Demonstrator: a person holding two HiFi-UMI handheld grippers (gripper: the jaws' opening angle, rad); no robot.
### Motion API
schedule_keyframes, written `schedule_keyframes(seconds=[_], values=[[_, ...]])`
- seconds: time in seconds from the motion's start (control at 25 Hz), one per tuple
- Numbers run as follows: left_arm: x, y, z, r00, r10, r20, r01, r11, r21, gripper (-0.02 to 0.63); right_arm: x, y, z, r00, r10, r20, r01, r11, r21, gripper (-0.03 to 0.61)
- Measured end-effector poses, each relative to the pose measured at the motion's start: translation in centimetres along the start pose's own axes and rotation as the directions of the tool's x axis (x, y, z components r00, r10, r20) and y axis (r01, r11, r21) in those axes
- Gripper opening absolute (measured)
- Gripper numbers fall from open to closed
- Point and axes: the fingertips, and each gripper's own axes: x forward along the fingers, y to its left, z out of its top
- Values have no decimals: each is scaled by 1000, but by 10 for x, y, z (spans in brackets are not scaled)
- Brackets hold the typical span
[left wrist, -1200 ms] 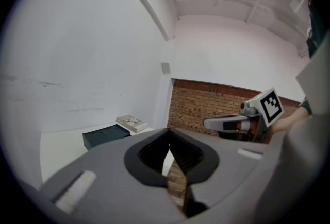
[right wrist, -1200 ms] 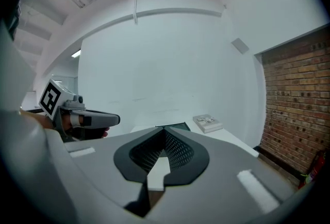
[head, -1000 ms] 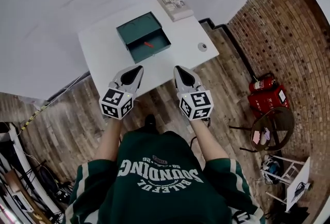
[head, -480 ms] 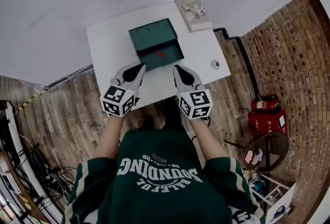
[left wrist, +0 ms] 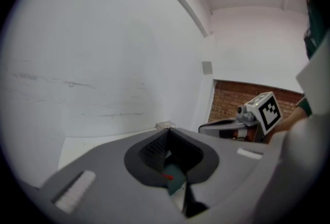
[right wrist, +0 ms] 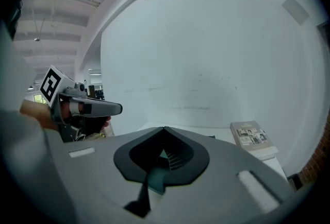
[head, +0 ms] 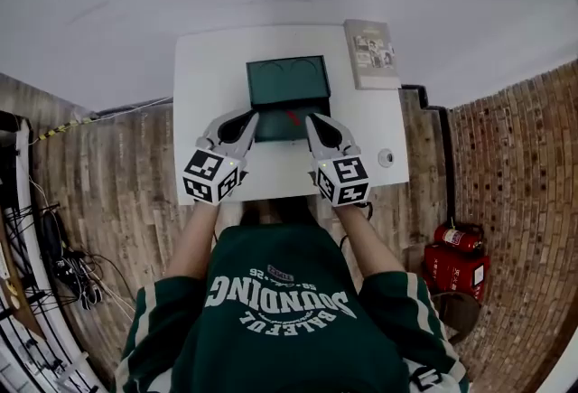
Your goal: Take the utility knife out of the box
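Utility knife (head: pixel 292 118), a small red sliver, lies in the open tray of the green box (head: pixel 287 80), which sits mid-bench toward the far edge. Our left gripper (head: pixel 246 118) and right gripper (head: pixel 313 121) hover over the tray's near corners, each with jaws pressed together on nothing. We should spread one pair before dipping in, then straddle the handle squarely, clear of the tray wall.

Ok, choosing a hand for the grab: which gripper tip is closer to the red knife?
The right gripper: its tip sits just beside the red utility knife in the green box, while the left gripper is farther off.
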Motion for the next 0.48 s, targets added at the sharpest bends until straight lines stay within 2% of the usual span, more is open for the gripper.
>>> schedule_keyframes(seconds=[0.28,0.48], values=[[22,5,-3,998,63,-16,-63,998,-26,52,19,-28,-5,997,65,-46,-65,998,-6,3],[30,11,-8,995,96,-27,-97,994,-46,52,30,-31,-14,991,107,-80,-108,994,-10,3]])
